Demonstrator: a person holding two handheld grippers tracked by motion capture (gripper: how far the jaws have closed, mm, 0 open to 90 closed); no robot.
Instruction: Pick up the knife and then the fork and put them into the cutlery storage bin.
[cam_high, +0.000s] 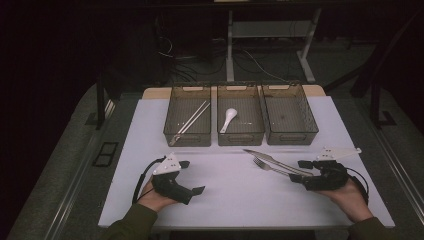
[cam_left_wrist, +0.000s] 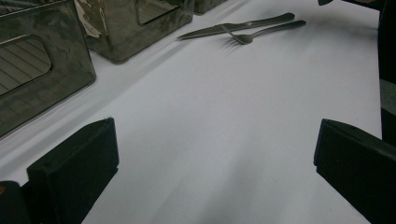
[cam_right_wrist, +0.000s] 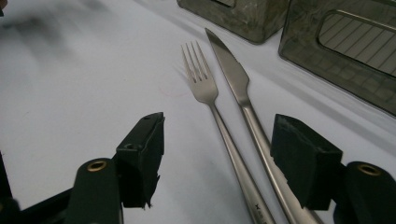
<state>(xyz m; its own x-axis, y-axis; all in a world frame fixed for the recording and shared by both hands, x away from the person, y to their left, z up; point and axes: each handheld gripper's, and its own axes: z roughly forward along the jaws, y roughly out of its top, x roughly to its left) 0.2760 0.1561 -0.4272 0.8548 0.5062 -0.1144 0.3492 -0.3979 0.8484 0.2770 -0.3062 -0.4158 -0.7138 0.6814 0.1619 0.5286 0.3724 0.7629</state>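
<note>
Dark floor and cables lie beyond the white tabletop (cam_high: 225, 190), where three grey bins (cam_high: 240, 120) stand in a row at the far side: chopsticks (cam_high: 190, 122) in the left one, a white spoon (cam_high: 228, 120) in the middle one, the right one looking bare. On the near right a fork (cam_right_wrist: 205, 88) and a knife (cam_right_wrist: 233, 74) lie side by side, handles toward the person, tips pointing left and far.

At the near right, the right gripper (cam_right_wrist: 217, 154) sits low over those handles, its jaws apart with both handles lying between them; the pads press on neither, though the knife handle runs just beside the right pad. I take this as the step of picking up cutlery, with the grasp not yet made. The next move seems to call for shifting sideways so a single handle lies between the pads, then closing on it firmly, since two thin handles together could slip or scissor.

At the near left, the left gripper (cam_left_wrist: 215, 154) rests with its jaws wide apart over bare tabletop, holding nothing.
</note>
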